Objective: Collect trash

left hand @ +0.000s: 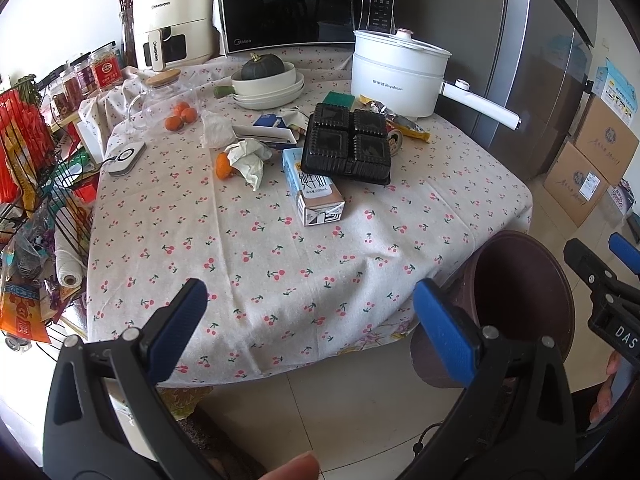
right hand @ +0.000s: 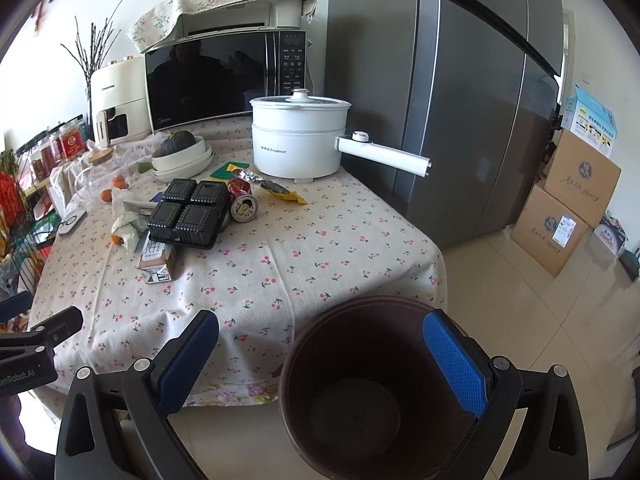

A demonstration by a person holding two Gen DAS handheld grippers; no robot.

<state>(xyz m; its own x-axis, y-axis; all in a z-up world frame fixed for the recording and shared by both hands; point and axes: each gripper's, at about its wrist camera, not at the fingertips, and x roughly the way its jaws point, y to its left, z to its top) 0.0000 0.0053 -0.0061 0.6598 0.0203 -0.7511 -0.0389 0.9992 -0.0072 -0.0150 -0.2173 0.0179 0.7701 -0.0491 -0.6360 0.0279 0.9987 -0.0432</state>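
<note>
Trash lies mid-table on the cherry-print cloth [left hand: 280,264]: a milk carton [left hand: 312,192] on its side, a black four-cell plastic tray [left hand: 348,140], crumpled tissues [left hand: 248,156], a yellow snack wrapper [left hand: 404,122] and an open can [right hand: 244,208]. A brown bin [right hand: 304,344] stands on the floor at the table's near right corner, with nothing visible inside it. My left gripper [left hand: 310,296] hangs open over the table's front edge, short of the carton. My right gripper [right hand: 322,324] is open above the bin's mouth, holding nothing.
At the back stand a microwave [left hand: 296,4], an air fryer [left hand: 172,20] and a white electric pot [left hand: 396,72] whose handle sticks out to the right. A grey fridge [right hand: 460,100] and cardboard boxes [right hand: 560,216] are on the right. A wire rack [left hand: 36,184] crowds the left.
</note>
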